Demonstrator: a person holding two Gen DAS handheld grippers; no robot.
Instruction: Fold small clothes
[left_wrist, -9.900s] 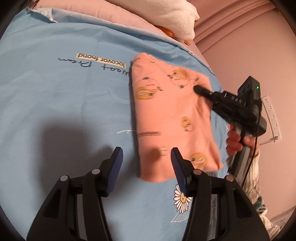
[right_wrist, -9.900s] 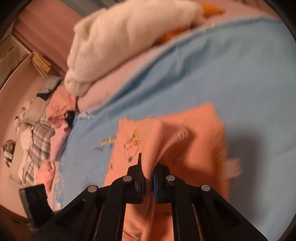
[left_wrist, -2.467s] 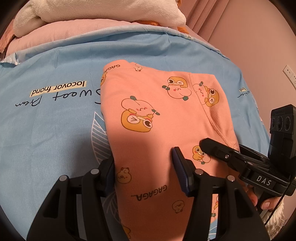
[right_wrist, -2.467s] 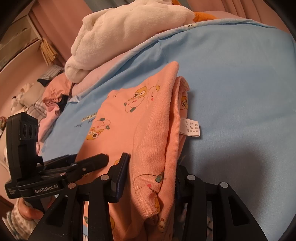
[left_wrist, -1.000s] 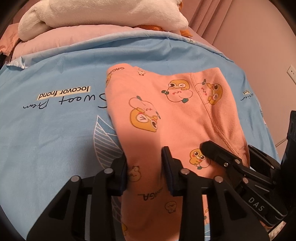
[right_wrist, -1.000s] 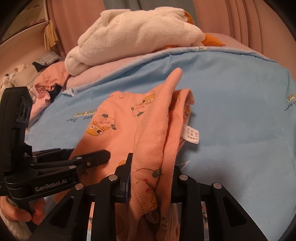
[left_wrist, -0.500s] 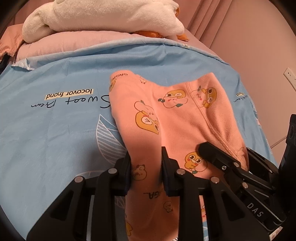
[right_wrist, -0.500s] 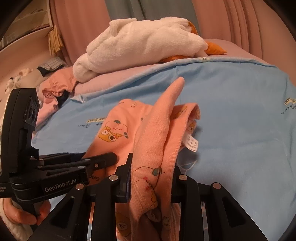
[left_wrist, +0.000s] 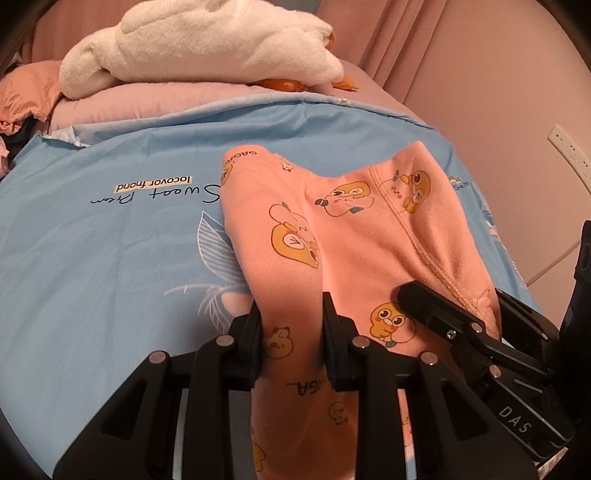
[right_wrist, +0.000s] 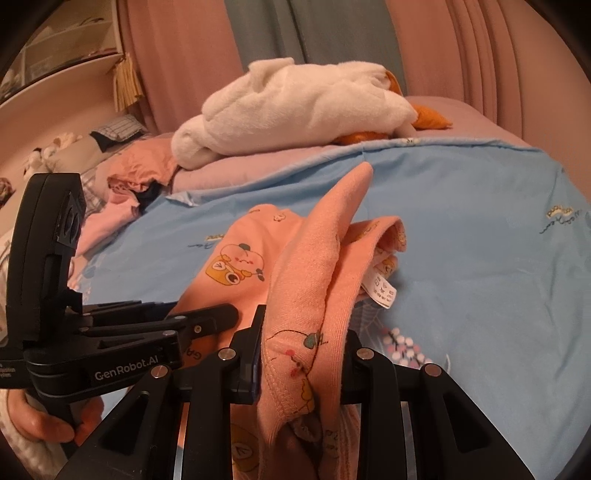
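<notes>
Gripping peach garment (left_wrist: 354, 236) over blue sheet (left_wrist: 110, 258), both fingers pairs clamped.

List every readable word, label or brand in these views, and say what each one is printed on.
"GenRobot.AI": side of the left gripper.
"DAS": body of the right gripper.
"locovor fnond": yellow strip on the blue sheet, upside down.
"Sweet Dream" (uncertain): script under that strip.
"GAGA…": peach garment, partly hidden.
Care tag: symbols, too small to read.
</notes>
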